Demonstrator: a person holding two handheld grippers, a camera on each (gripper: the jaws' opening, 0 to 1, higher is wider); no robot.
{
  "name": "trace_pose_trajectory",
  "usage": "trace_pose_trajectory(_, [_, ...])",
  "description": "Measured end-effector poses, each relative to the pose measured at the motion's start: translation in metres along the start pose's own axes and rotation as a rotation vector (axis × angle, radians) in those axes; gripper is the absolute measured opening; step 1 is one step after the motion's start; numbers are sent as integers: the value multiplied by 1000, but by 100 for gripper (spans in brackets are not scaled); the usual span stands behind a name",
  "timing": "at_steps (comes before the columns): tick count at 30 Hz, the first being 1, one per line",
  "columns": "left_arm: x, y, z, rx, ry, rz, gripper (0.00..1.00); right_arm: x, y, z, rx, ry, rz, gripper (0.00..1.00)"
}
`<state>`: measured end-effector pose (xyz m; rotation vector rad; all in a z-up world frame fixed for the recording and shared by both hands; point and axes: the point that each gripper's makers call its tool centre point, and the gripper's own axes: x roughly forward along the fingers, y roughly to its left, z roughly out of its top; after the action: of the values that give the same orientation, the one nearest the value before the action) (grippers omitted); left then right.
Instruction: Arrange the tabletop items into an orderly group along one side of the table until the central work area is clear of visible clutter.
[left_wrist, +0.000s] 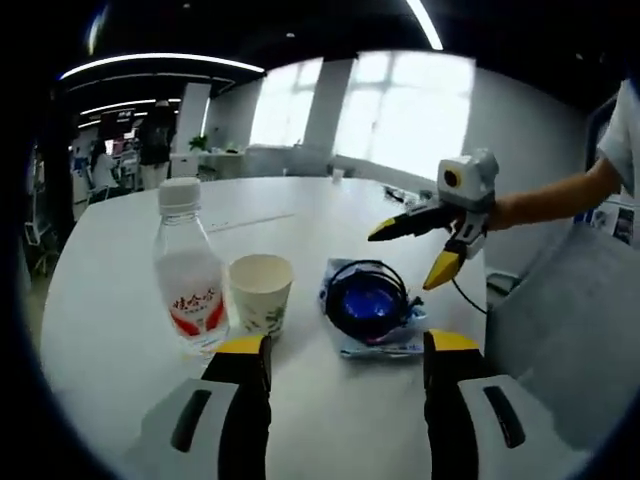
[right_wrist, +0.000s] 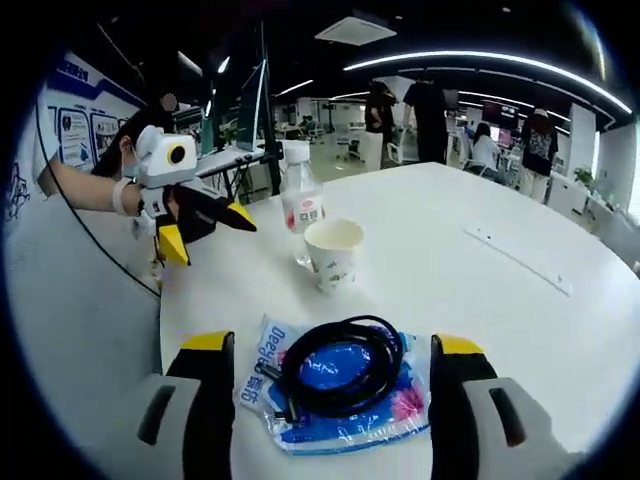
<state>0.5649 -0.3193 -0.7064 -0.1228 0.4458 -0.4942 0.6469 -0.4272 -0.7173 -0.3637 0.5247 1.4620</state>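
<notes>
White round tabletop (right_wrist: 480, 290) in an open office, three items grouped near its edge.

We hold both grippers empty, jaws apart: left gripper (left_wrist: 345, 370), right gripper (right_wrist: 333, 375). At our right gripper's twelve o'clock lies the coiled black cable (right_wrist: 340, 365) on a blue plastic packet (right_wrist: 330, 415); beyond stand the white paper cup (right_wrist: 333, 255) and clear water bottle (right_wrist: 300, 205). We should grip the packet's edge low and slide gently.

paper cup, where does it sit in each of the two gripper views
Left gripper view: the paper cup stands left of centre, just right of the water bottle, above the left gripper's left jaw.
Right gripper view: the paper cup stands just above centre, in front of the bottle.
Shared landmark: the coiled black cable on a blue packet.
</notes>
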Motion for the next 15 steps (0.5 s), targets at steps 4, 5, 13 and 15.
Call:
trace_pose_trajectory(4, [7, -3, -2, -16, 25, -20, 62, -7, 3, -6, 26, 10, -10, 77])
trace_pose_trajectory(5, [9, -4, -2, -14, 27, -22, 62, -9, 2, -7, 34, 13, -19, 77])
trace_pose_trajectory(13, [22, -15, -1, -4, 42, -71, 57, -15, 2, -14, 118, 32, -50, 70])
trace_pose_trajectory(15, [26, -17, -1, -5, 48, -79, 57, -15, 2, -18, 137, 51, -54, 68])
